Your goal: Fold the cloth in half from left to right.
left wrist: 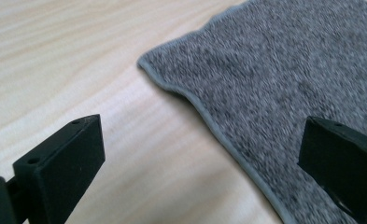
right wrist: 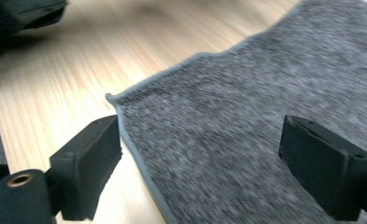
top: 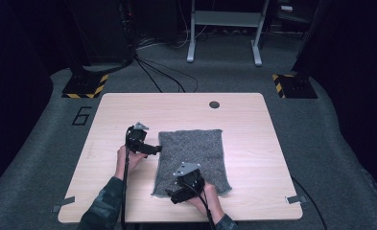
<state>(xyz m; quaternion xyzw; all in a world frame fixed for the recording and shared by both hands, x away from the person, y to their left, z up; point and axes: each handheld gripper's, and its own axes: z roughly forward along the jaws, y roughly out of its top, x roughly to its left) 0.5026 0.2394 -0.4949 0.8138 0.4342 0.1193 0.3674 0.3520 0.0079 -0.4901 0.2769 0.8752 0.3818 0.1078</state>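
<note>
While the flat grey rectangular fabric mat [top: 193, 158] lay on the pale wooden counter [top: 114, 110], I held my left hand-held gripper [top: 153, 149] at its left edge, jaws wide apart and empty, straddling that hem. My right hand-held gripper [top: 175, 195] hovered over the mat's near left corner, equally wide open, gripping nothing.

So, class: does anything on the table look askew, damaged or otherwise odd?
Only slightly. The grey towel lies flat but not square: its left hem waves, and its near left corner curls up. No spill or damage. Both grippers, left and right, stand open.
</note>
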